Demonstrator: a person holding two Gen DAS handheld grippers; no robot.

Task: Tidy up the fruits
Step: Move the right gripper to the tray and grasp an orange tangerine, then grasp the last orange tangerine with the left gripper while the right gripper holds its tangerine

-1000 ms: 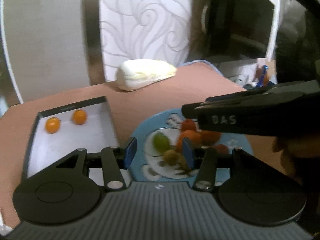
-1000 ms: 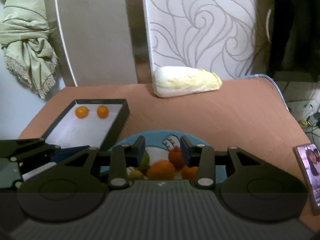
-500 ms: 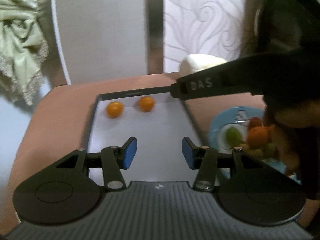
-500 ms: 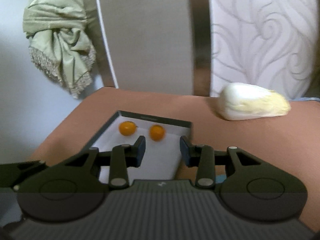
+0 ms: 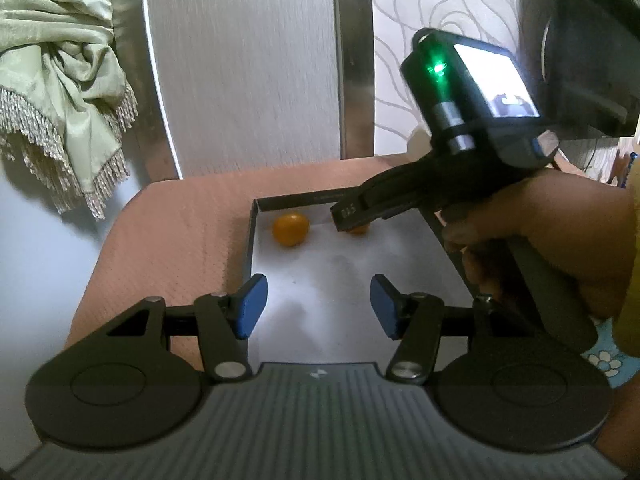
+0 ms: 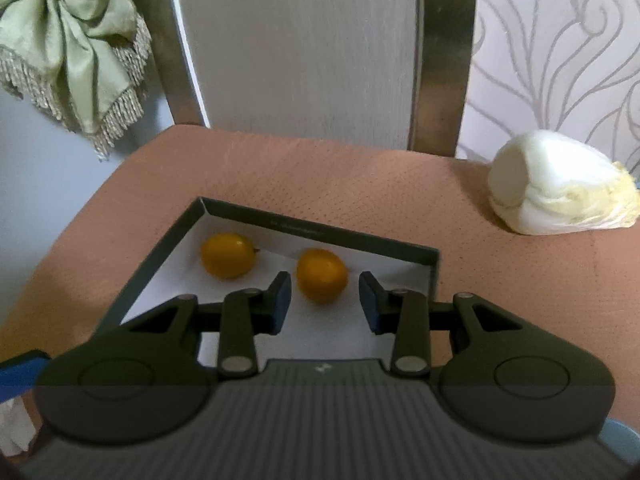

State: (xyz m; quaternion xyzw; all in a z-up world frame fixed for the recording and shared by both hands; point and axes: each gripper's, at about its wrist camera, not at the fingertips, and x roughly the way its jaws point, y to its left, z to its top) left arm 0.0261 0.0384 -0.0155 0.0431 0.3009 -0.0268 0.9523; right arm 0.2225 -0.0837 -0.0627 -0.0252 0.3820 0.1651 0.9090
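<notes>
Fruits: two orange ones (image 6: pixel 321 275) lie in the dark-rimmed tray (image 6: pixel 324 233). Right gripper (image 6: pixel 324 302) fingers open around one. Left gripper (image 5: pixel 318 306) fingers open, empty.

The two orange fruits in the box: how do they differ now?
The left orange fruit lies near the corner of the black-walled white box, outside both grippers; the right orange fruit sits between the open right gripper fingers, apparently untouched. Both look alike in colour and size.
</notes>
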